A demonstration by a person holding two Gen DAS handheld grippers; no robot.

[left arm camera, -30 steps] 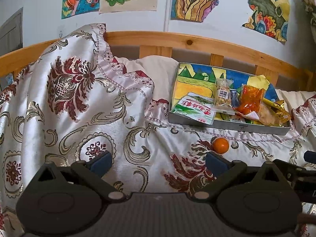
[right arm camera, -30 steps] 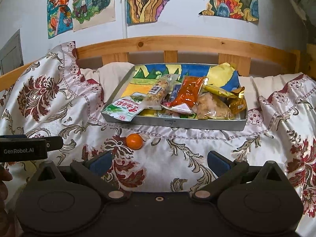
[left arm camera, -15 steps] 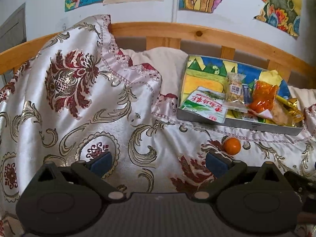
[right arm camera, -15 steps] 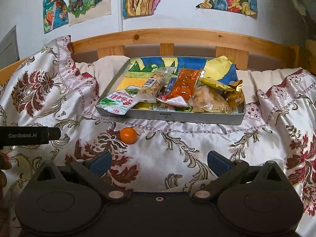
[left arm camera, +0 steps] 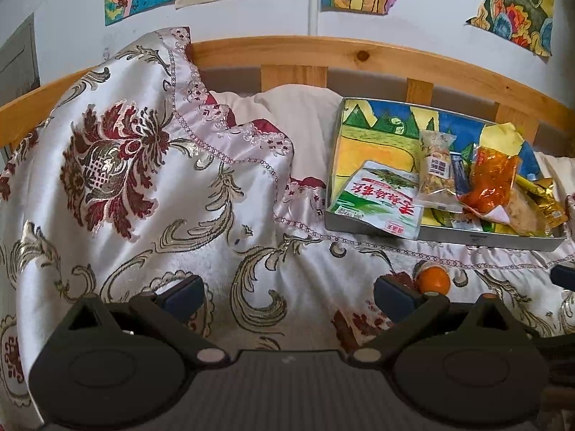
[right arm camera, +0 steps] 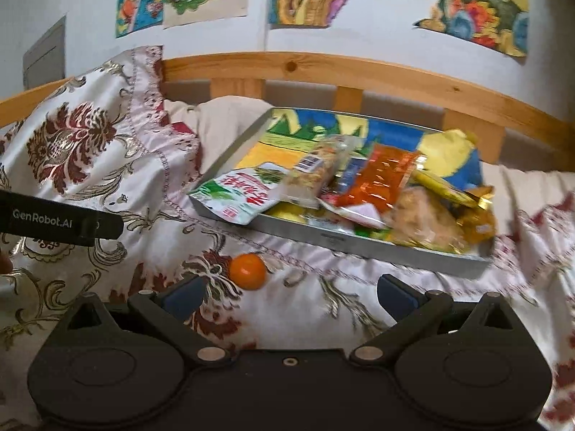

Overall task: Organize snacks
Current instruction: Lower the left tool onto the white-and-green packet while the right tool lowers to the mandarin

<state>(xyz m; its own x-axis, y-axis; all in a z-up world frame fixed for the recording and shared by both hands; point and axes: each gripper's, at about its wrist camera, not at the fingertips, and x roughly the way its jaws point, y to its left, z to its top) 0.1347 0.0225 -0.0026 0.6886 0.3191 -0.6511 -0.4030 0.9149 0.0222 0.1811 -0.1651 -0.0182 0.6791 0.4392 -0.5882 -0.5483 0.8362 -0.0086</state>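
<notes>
A metal tray (left arm camera: 363, 225) (right arm camera: 323, 239) with a painted bottom lies on the patterned bedspread and holds several snack packs: a green-and-white pack (left arm camera: 377, 197) (right arm camera: 237, 197) hanging over its front rim, a clear nut pack (left arm camera: 436, 167), an orange pack (left arm camera: 492, 179) (right arm camera: 381, 179) and gold wrappers (right arm camera: 474, 212). A small orange (left arm camera: 433, 280) (right arm camera: 248, 271) lies on the bedspread in front of the tray. My left gripper (left arm camera: 289, 292) is open and empty, the orange just beyond its right finger. My right gripper (right arm camera: 289, 292) is open and empty, the orange just beyond its left finger.
A wooden bed rail (left arm camera: 359, 57) runs behind the tray under a wall with coloured drawings. The bedspread rises in a high fold at the left (left arm camera: 118, 151). The left gripper's body (right arm camera: 61, 219) shows at the left edge of the right wrist view.
Both grippers have moved closer to the tray and the orange. The right wrist view has swung left and tilted, and is blurred by motion. Both stay open.
</notes>
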